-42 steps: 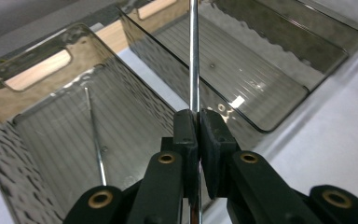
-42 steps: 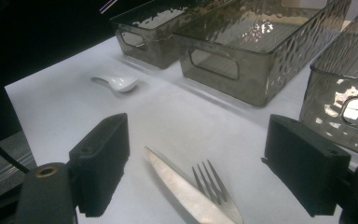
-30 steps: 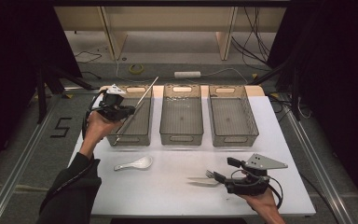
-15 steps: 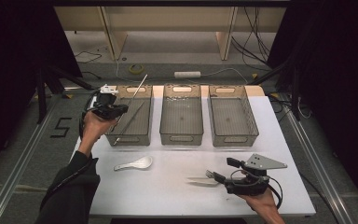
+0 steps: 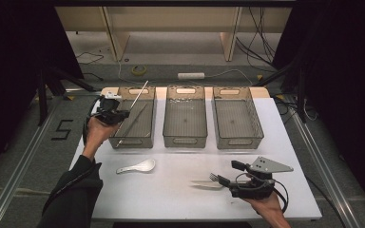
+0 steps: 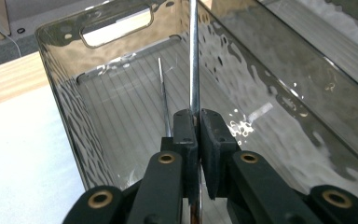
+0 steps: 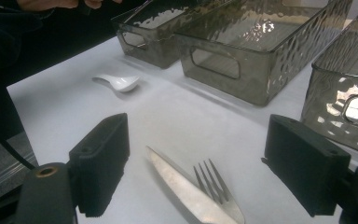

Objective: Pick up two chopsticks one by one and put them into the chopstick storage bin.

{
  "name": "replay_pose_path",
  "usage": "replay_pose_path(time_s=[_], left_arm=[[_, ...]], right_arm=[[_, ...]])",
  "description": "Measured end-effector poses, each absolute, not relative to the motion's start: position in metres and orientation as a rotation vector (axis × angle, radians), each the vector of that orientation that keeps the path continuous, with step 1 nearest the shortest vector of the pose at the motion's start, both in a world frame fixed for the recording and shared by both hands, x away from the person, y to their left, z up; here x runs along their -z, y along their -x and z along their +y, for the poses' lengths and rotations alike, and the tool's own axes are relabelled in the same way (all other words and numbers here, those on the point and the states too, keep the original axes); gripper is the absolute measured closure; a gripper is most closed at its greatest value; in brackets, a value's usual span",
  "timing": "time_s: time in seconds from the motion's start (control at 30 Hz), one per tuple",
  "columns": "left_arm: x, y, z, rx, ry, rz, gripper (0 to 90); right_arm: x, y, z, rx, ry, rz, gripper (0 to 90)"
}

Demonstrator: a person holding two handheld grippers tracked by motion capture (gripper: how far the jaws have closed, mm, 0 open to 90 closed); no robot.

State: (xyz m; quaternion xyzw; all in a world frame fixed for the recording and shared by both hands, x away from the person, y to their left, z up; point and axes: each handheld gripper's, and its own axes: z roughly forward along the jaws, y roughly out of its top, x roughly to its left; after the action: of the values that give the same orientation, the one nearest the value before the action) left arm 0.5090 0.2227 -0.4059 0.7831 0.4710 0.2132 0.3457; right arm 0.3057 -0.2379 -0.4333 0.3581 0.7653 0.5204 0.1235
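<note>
above the left smoked clear plastic bin (image 5: 134, 124), the left claw (image 6: 195, 128) is closed tight on a thin silver metal rod (image 6: 194, 56), which rises tilted over the bin; a second thin rod (image 6: 163, 100) lies inside. near the front of the white worktop (image 5: 171, 190), the right claw (image 7: 198, 170) stands wide open around a steel fork (image 7: 214, 184), not touching it. a white ceramic spoon (image 5: 137, 166) lies apart.

A dim workroom around a lit white tabletop (image 5: 171, 190)

Grey carpeted floor (image 5: 171, 71) carries loose black cables (image 5: 256, 40), a white power strip (image 5: 191, 75) and a yellow tape roll (image 5: 139, 70). Pale wooden furniture legs (image 5: 114, 35) stand behind; black curtains (image 5: 347, 95) flank both sides.
</note>
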Motion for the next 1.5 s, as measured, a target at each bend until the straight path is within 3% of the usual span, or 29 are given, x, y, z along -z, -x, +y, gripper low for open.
replay_pose_path(time_s=[0.9, 1.27, 1.5], left_arm=[[0.426, -0.512, 0.227, -0.543, -2.046, 1.335, 82.0], [0.405, -0.499, 0.223, -0.476, -2.071, 1.295, 49.8], [0.392, -0.484, 0.214, -0.415, -2.149, 1.238, 36.8]], right_arm=[[0.432, -0.305, -0.238, -1.518, -1.044, 2.231, 23.1], [0.431, -0.304, -0.239, -1.517, -1.036, 2.227, 23.1], [0.43, -0.303, -0.239, -1.523, -1.037, 2.221, 23.1]])
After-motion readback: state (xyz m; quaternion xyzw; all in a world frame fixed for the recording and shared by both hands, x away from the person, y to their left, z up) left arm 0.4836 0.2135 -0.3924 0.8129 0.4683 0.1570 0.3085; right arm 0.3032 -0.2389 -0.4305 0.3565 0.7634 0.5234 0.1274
